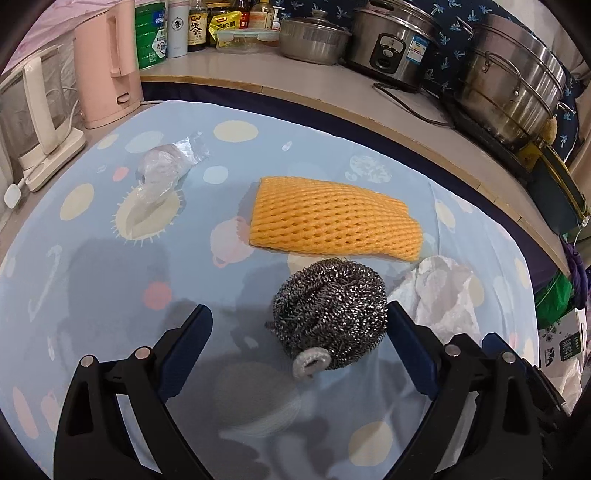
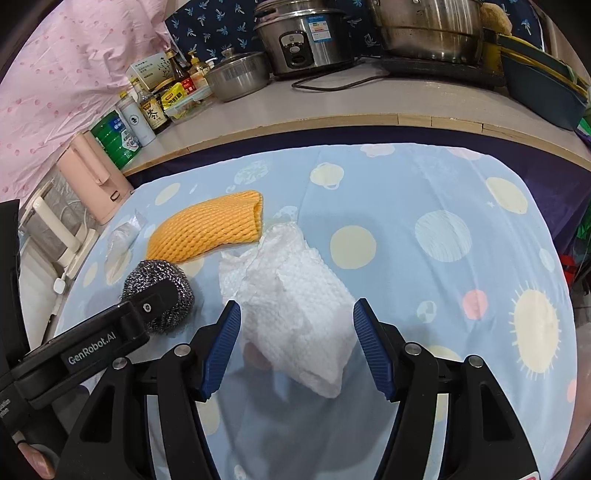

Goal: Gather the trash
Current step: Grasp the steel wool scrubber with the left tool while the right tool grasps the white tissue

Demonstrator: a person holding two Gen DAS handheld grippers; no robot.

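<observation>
Several pieces of trash lie on the blue spotted tablecloth (image 1: 92, 277). My left gripper (image 1: 299, 314) is open wide around a steel wool scourer (image 1: 330, 314), which sits close to the right-hand finger. Beyond it lie an orange foam net (image 1: 332, 218) and a crumpled clear plastic wrapper (image 1: 159, 170). My right gripper (image 2: 297, 306) is open astride a crumpled white bubble-wrap wad (image 2: 295, 314), its pads close to both sides without squeezing it. In the right wrist view, a finger of the left gripper (image 2: 155, 299) covers part of the scourer (image 2: 177, 288), with the orange net (image 2: 207, 229) behind.
A pink kettle (image 1: 107, 66) and a white glass-jug appliance (image 1: 37, 118) stand at the cloth's left edge. A raised counter behind holds bottles (image 1: 195, 26), a lidded pot (image 1: 314, 37), a rice cooker (image 1: 391, 44) and a big steel steamer (image 1: 513, 81).
</observation>
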